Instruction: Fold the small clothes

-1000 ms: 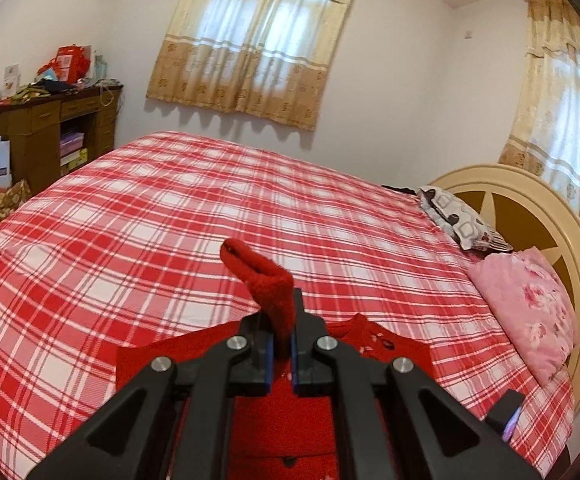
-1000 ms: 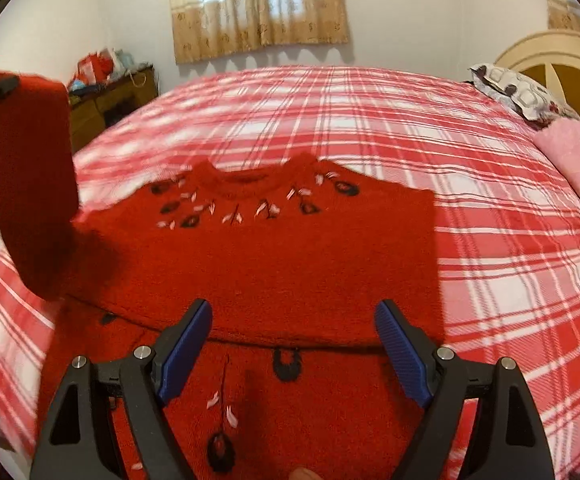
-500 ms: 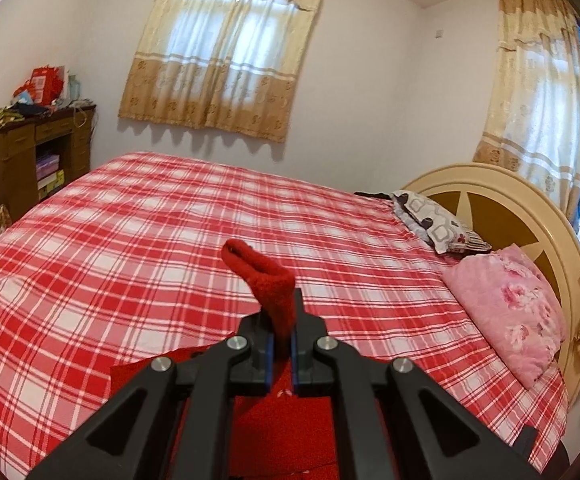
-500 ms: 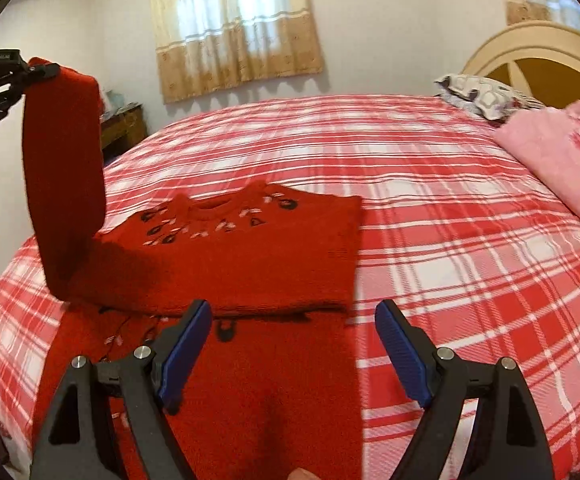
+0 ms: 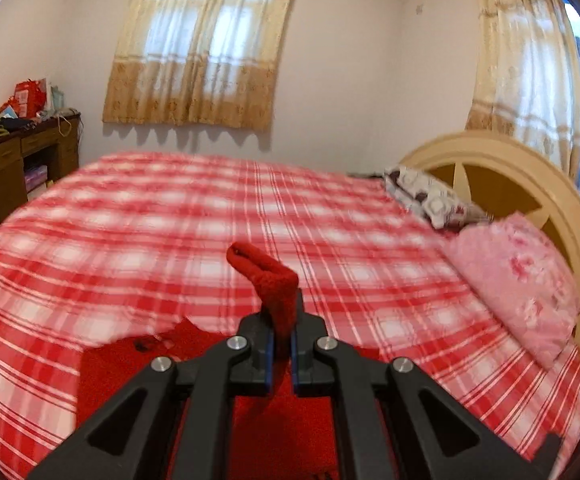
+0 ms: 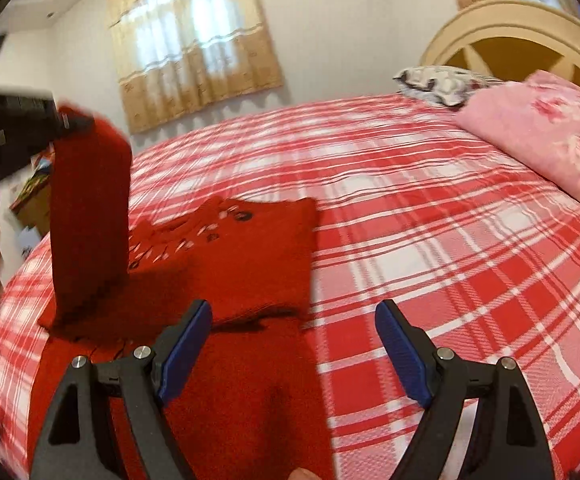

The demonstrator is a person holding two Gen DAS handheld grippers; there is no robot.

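Note:
A small red knit sweater [image 6: 233,264] with dark and white flower marks at the neck lies on the red plaid bed [image 6: 430,240], partly folded. My left gripper [image 5: 281,344] is shut on the cuff of its red sleeve [image 5: 267,280] and holds it up above the sweater body [image 5: 285,424]. In the right wrist view the raised sleeve [image 6: 89,216] hangs at the left from the left gripper [image 6: 69,122]. My right gripper [image 6: 294,344] is open and empty, over the sweater's right edge near the bed's front.
A pink flowered pillow [image 5: 518,284] and a patterned pillow [image 5: 430,200] lie by the cream headboard [image 5: 502,168] on the right. A brown desk with clutter [image 5: 13,160] stands at the far left. Curtained windows [image 5: 205,52] are behind the bed.
My left gripper has lifted the sleeve higher and carried it rightward over the sweater. The right gripper has swung right and stays open.

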